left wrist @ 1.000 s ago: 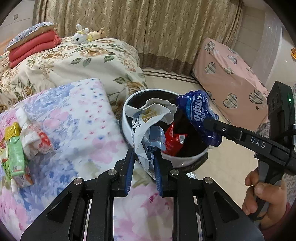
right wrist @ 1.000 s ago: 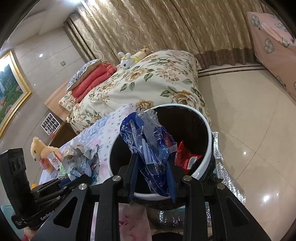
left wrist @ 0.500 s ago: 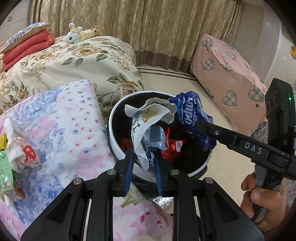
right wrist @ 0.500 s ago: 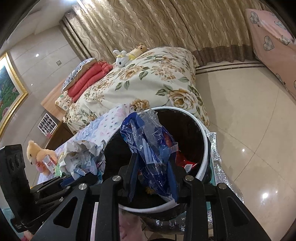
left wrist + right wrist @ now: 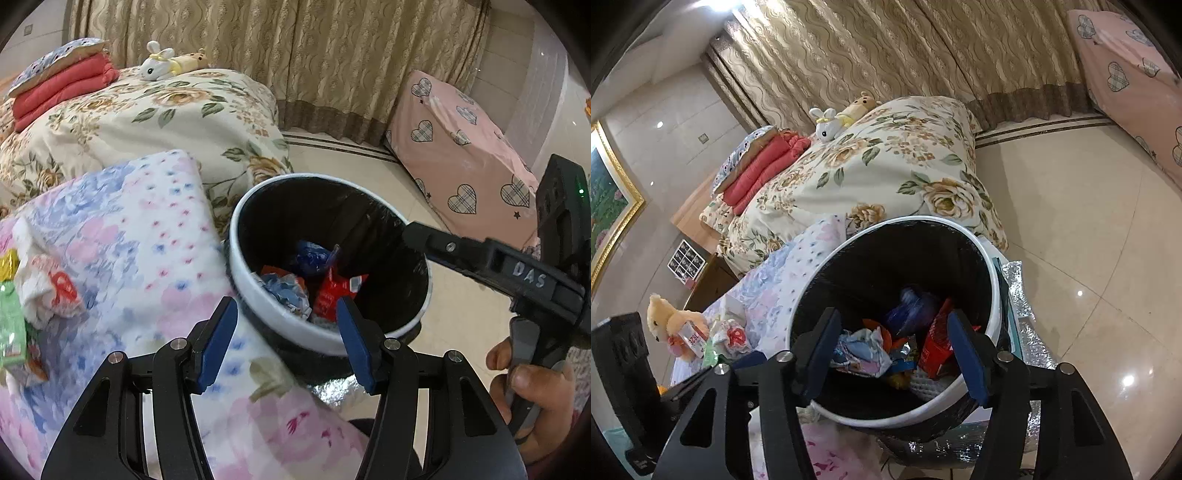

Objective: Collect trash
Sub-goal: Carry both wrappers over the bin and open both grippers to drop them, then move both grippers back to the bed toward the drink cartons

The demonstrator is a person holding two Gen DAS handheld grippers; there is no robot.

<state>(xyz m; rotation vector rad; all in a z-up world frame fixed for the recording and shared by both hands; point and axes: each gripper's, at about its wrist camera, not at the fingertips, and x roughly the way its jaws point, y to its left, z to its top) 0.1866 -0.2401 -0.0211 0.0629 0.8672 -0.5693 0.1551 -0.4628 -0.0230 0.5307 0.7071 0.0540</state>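
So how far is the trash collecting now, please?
Done: several wrappers, a blue one among them, lie inside the bin. In hand: nothing; the left gripper and the right gripper have just been opening, with nothing between their jaws. Left: the wrappers on the flowered blanket.

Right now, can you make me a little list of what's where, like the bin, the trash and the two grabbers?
bin: white trash bin with black liner, beside the flowery blanket
in bin: blue wrapper, red packet, crumpled pale wrapper
left gripper: open, nothing held, jaws just opened
right gripper: open, nothing held, jaws just opened
still out: wrappers on blanket
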